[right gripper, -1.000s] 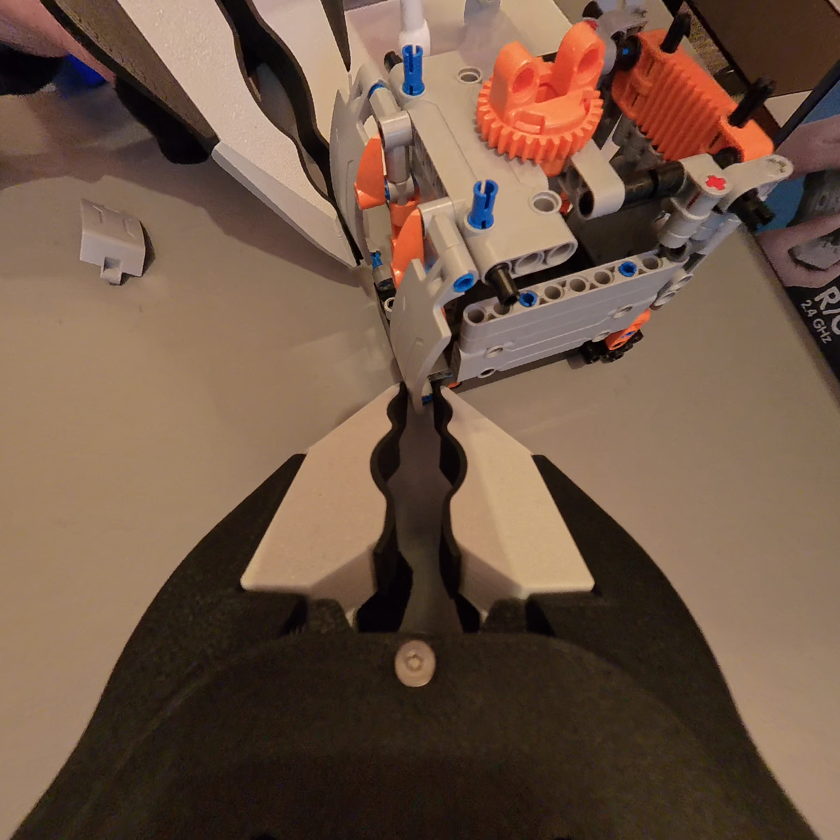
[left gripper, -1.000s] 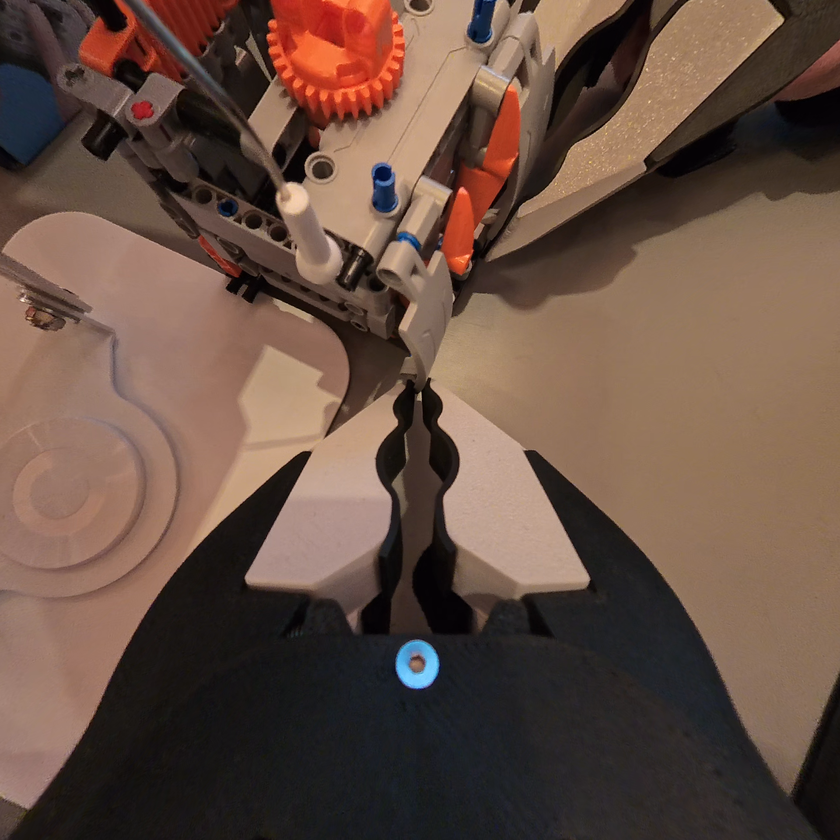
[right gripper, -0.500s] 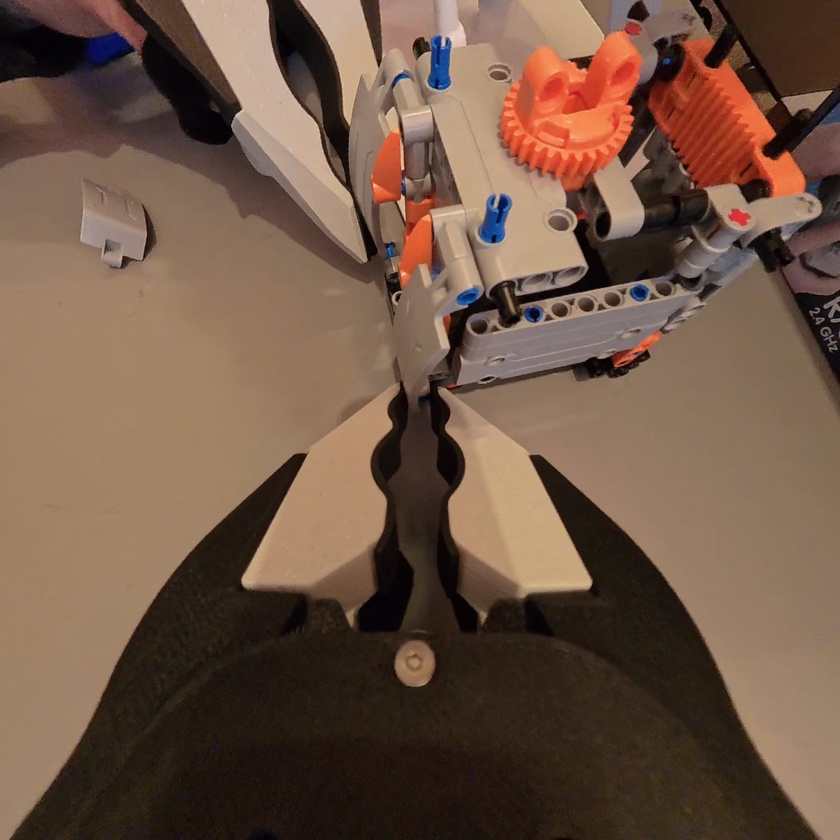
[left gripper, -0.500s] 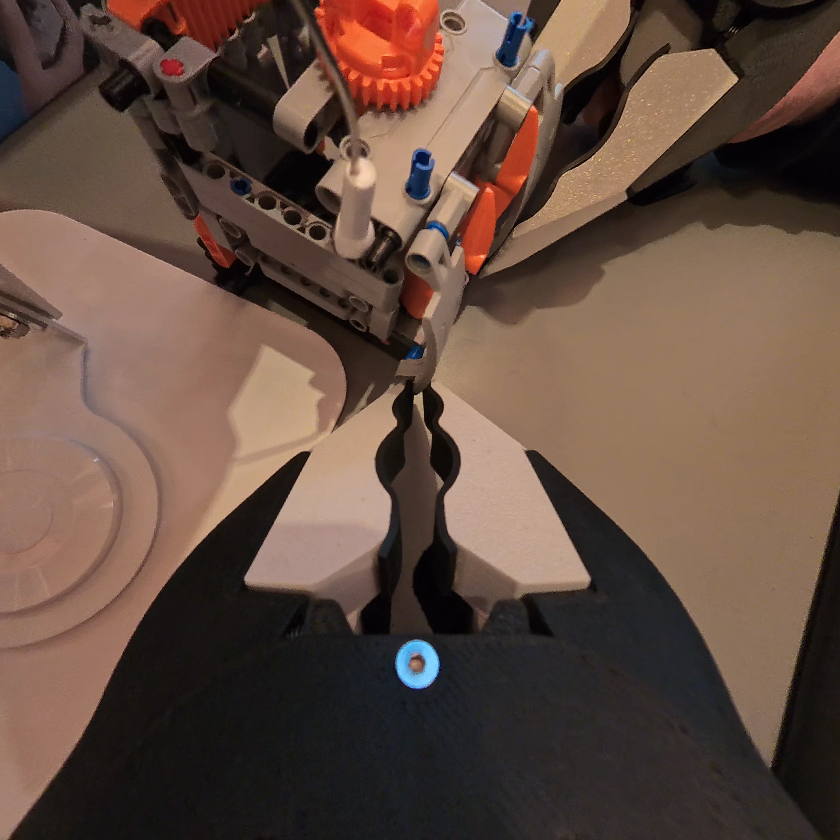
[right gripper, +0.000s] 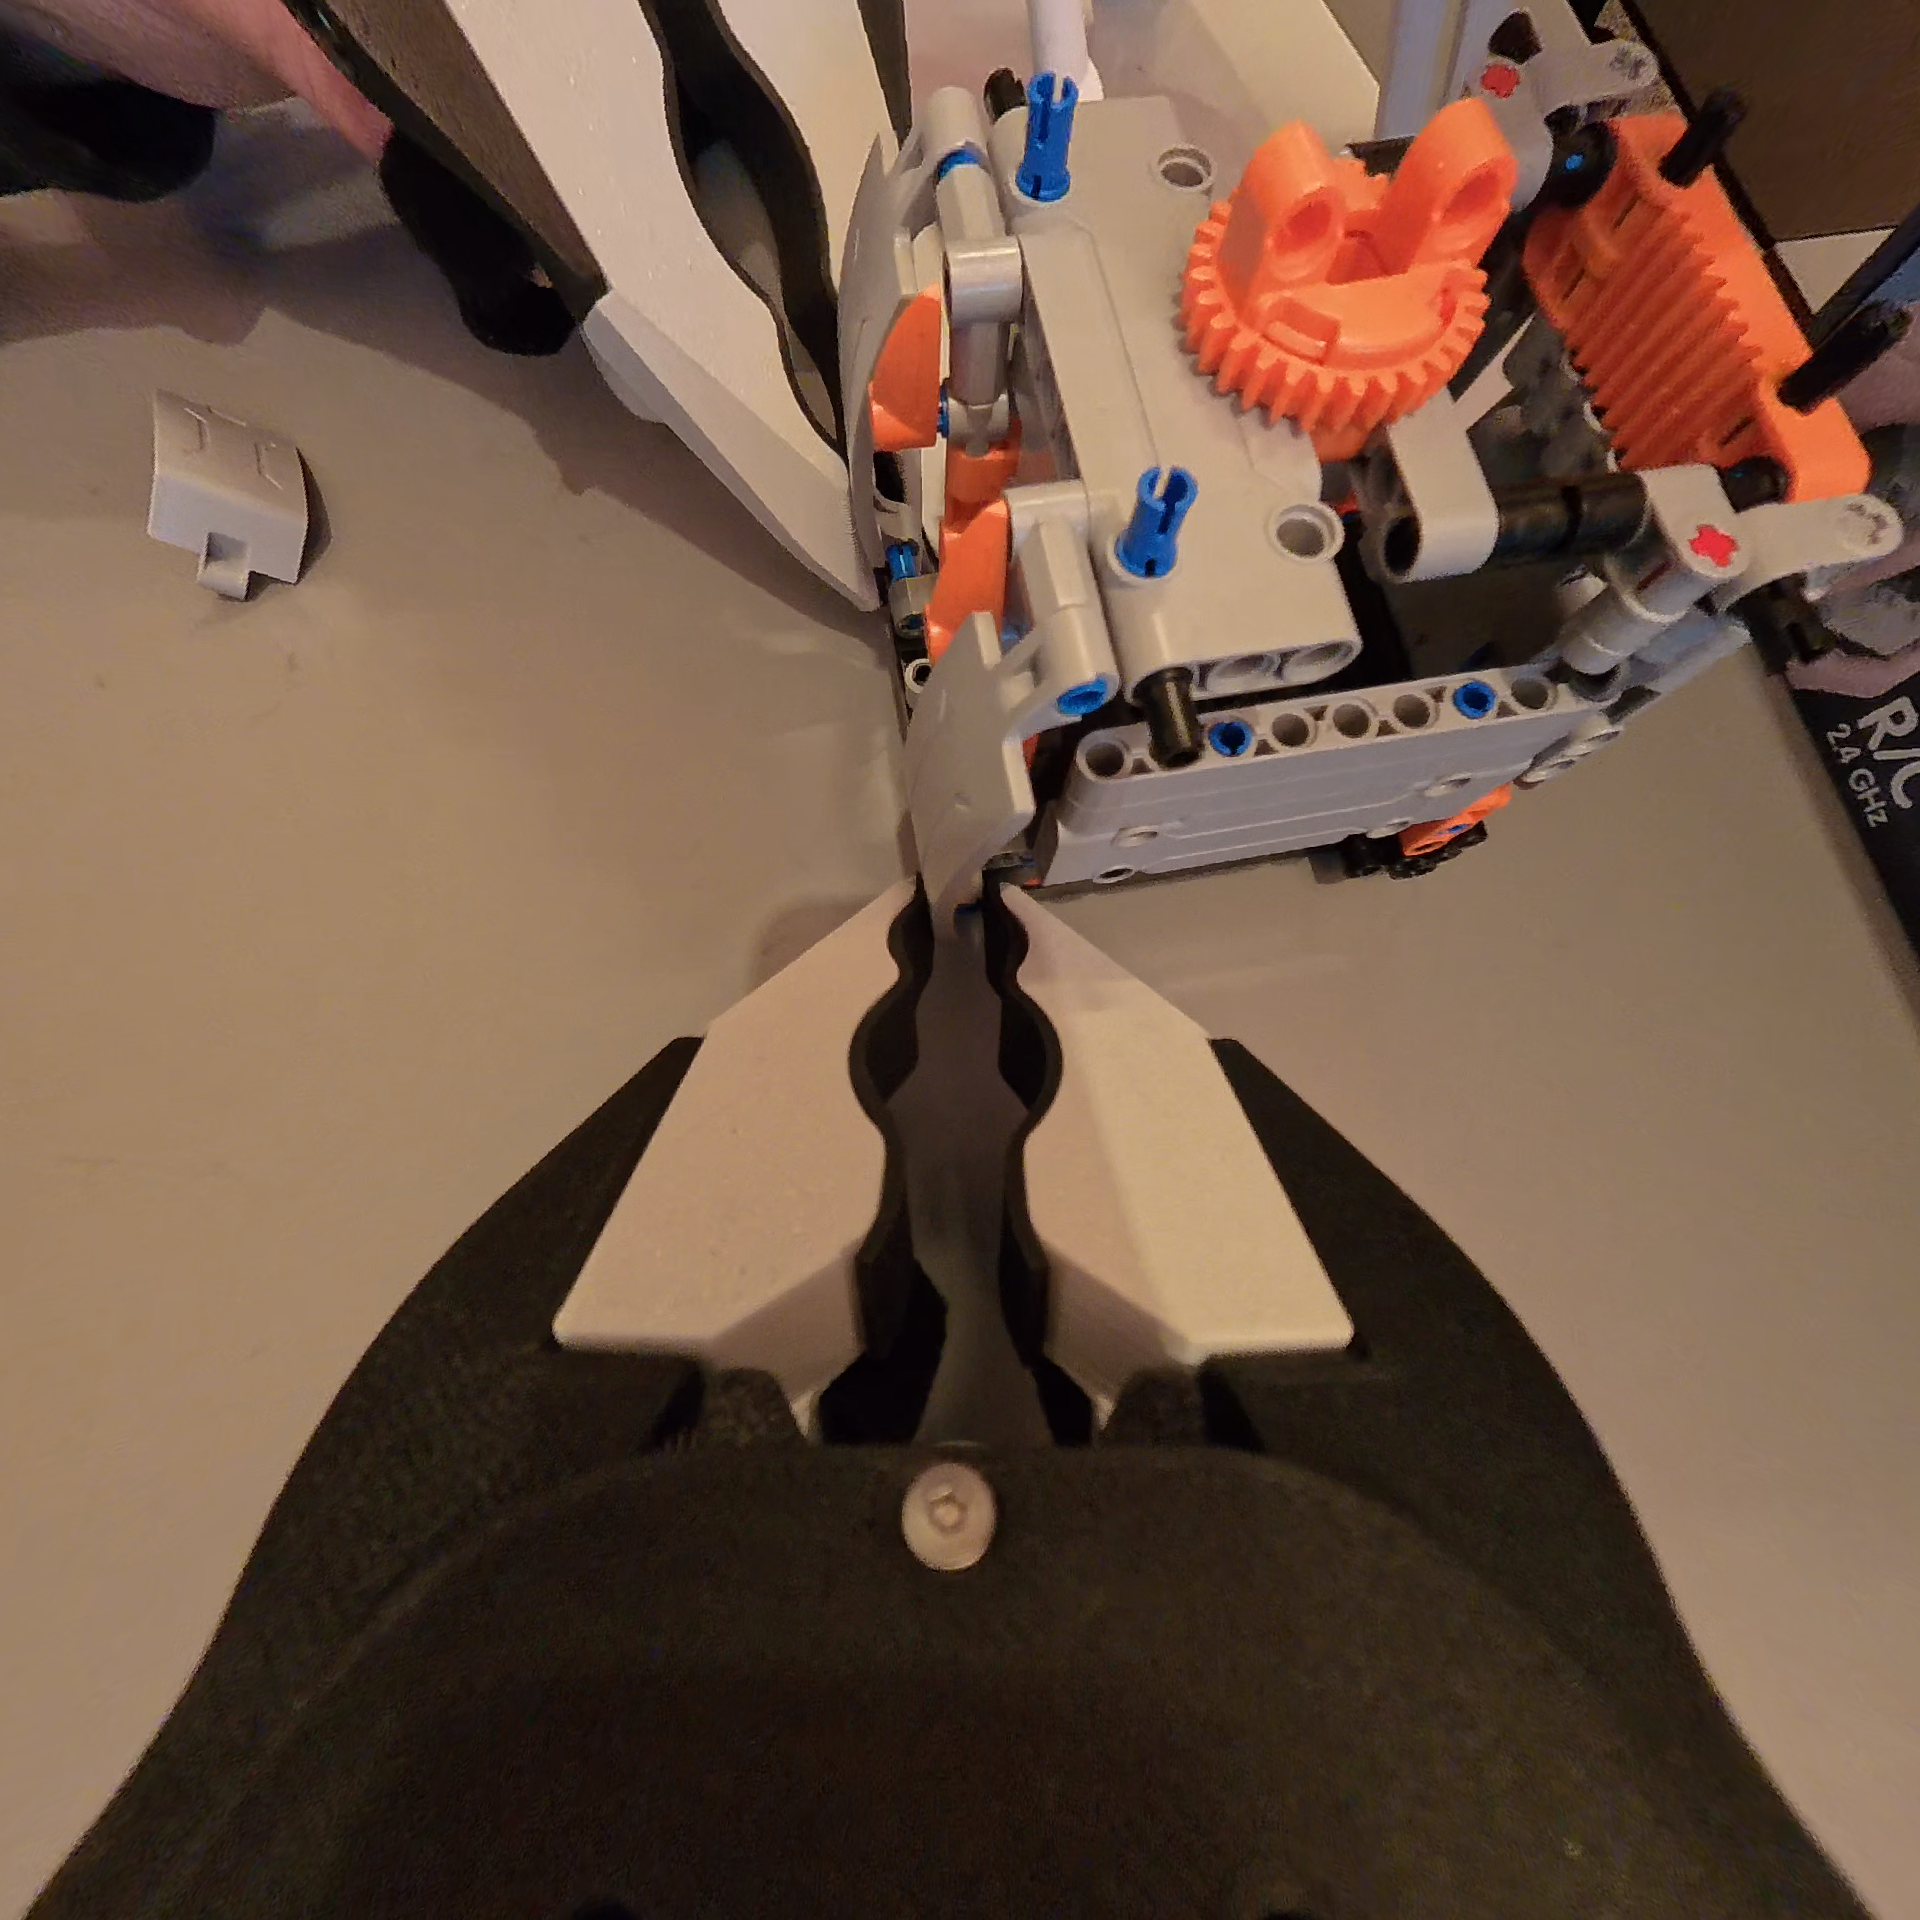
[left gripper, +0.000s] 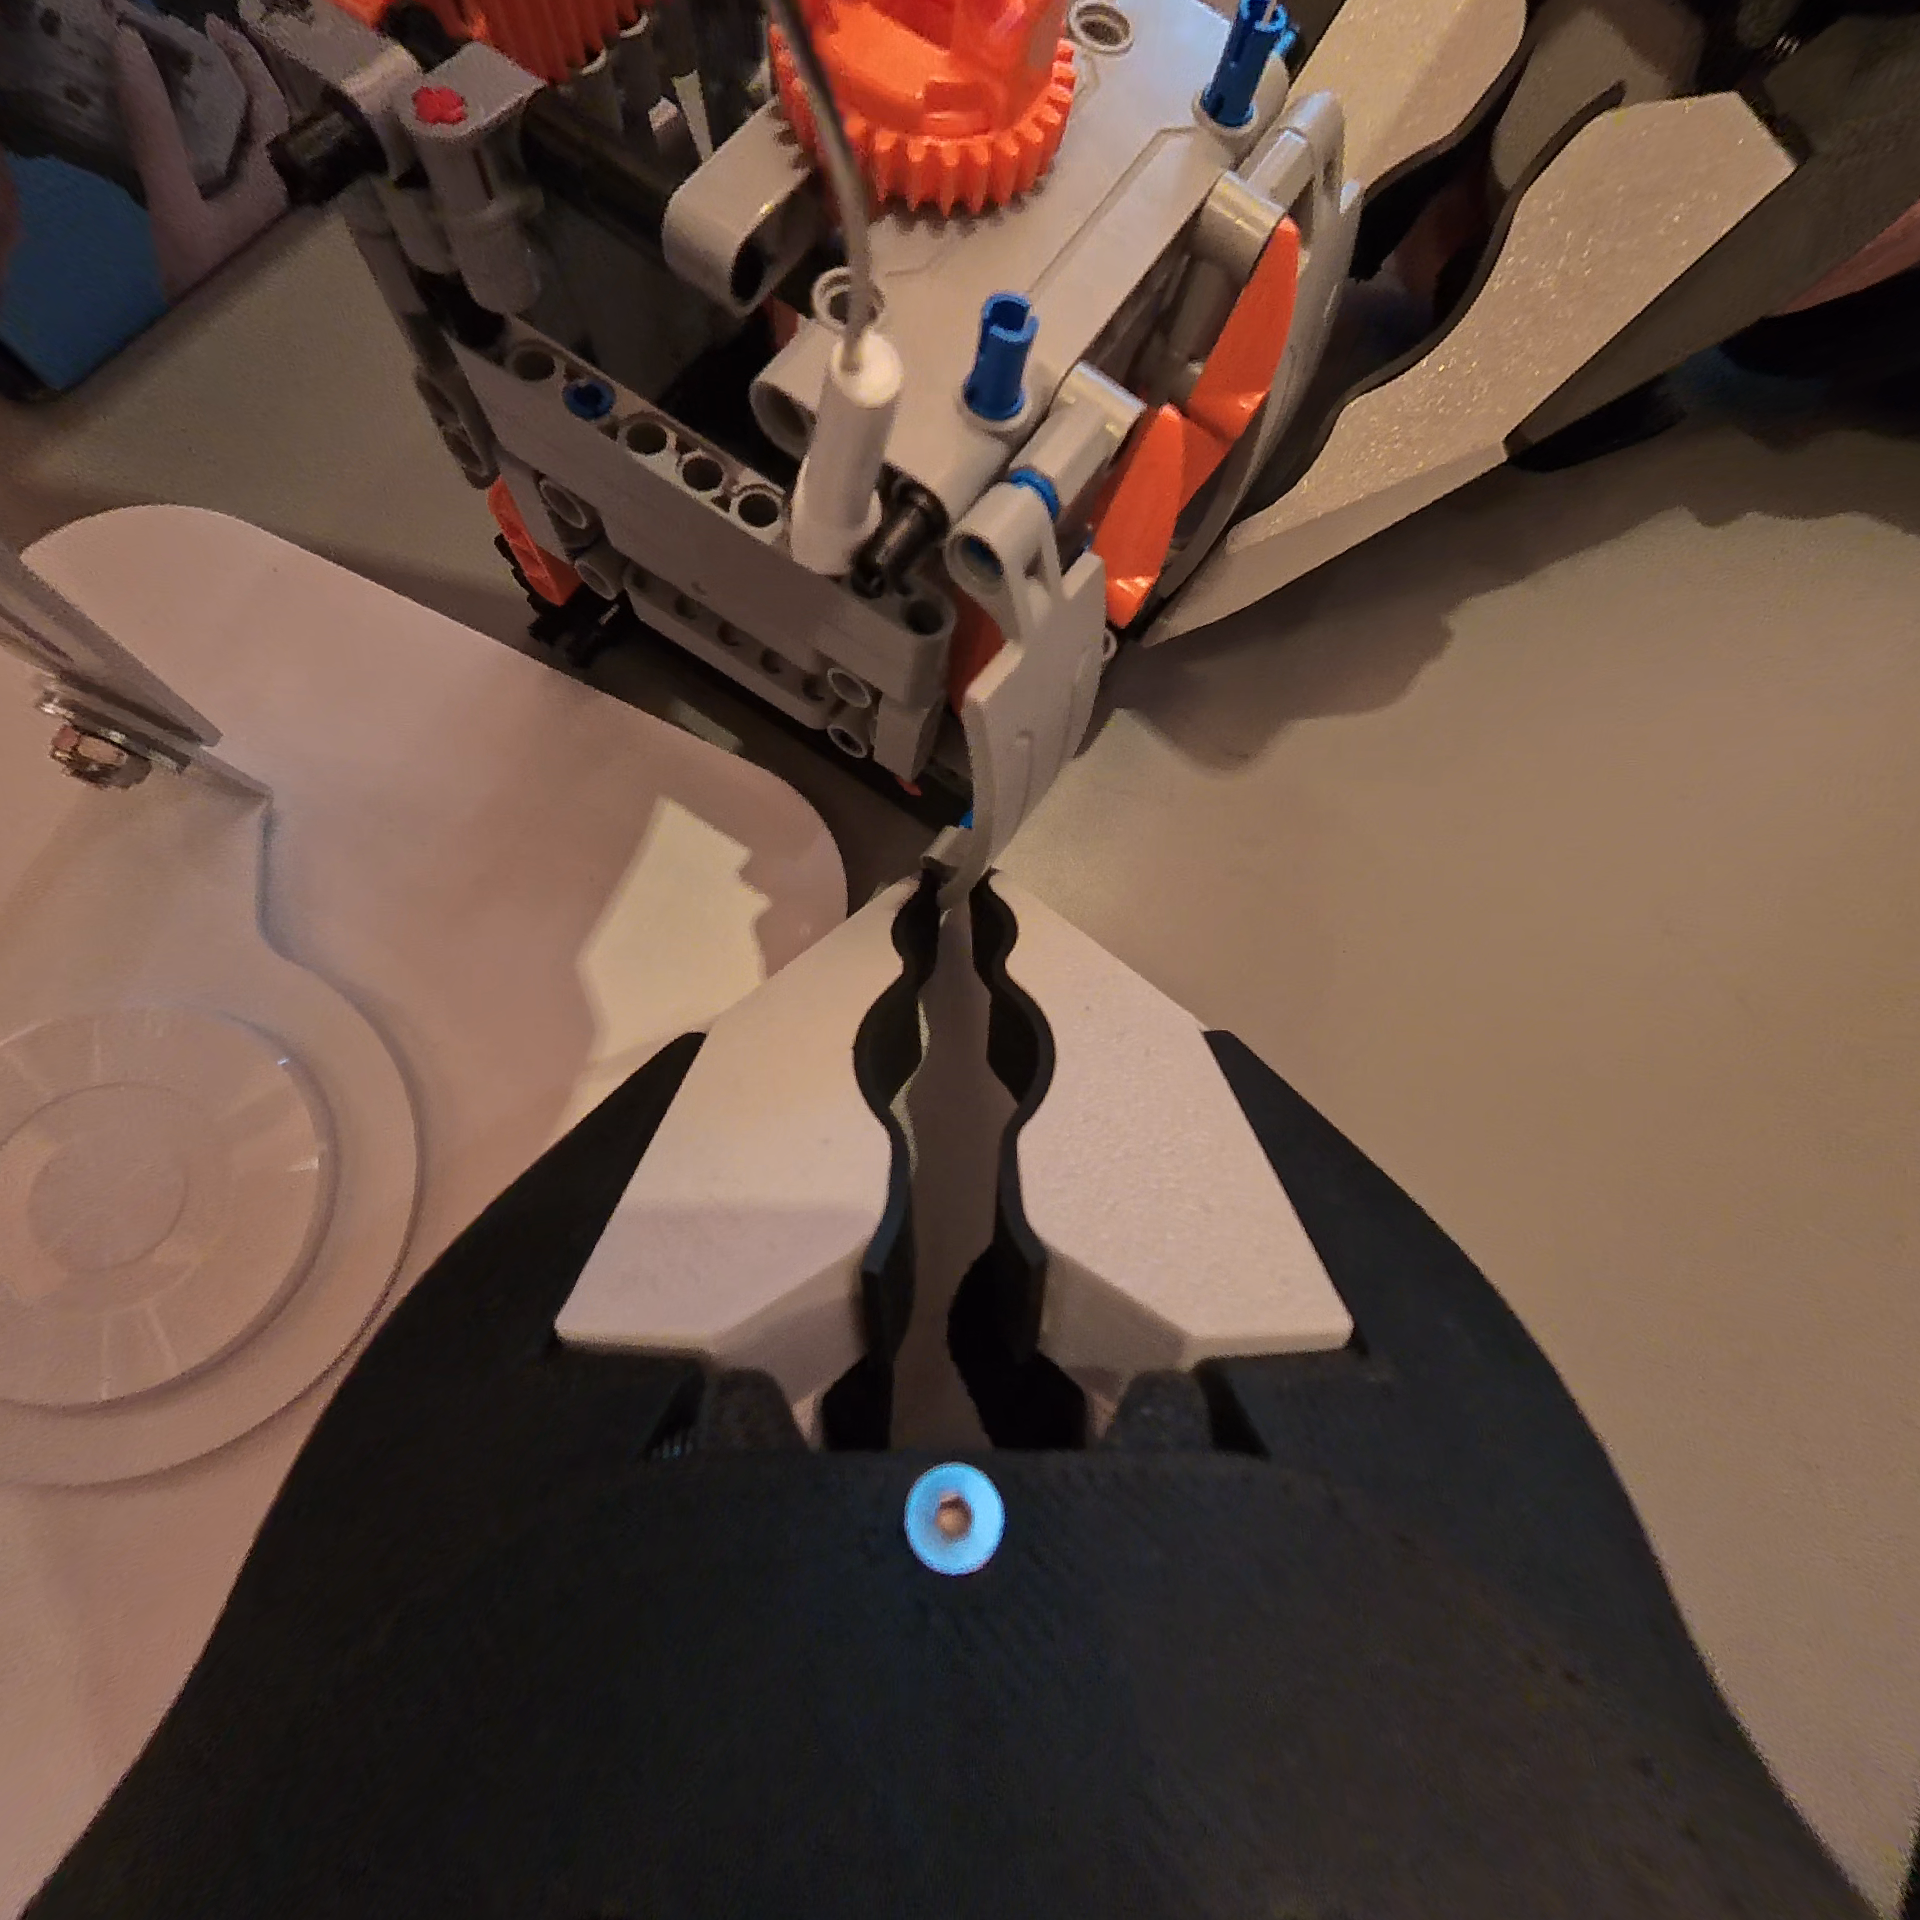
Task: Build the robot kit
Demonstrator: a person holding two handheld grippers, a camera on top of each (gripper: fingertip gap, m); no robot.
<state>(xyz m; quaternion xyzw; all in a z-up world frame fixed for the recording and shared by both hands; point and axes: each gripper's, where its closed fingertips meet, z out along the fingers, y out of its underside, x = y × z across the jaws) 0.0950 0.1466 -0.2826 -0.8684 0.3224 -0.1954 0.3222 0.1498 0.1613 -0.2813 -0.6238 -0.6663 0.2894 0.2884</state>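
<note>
- Left gripper (left gripper: 958, 896): clenching on the tip of a curved grey panel (left gripper: 1023, 717) at one corner of the brick-built model (left gripper: 831, 488); the jaws are sitting nearly closed around that thin tip.
- Right gripper (right gripper: 961, 902): pinching the tip of a like grey panel (right gripper: 966, 769) at another corner of the same model, jaws likewise nearly closed.
- Model: sitting on the bench (right gripper: 416, 935) between the two grippers, carrying an orange gear (right gripper: 1335, 312), blue pins (right gripper: 1153, 520) and a ribbed orange block (right gripper: 1683, 312).
- Progress: cannot tell; both panels are appearing still attached.
- Loose grey piece (right gripper: 229, 488): lying on the bench, well apart from the model.
- White plate (left gripper: 416, 831): lying beside the model, bearing a clear disc (left gripper: 156, 1195).
- Containers: none showing.
</note>
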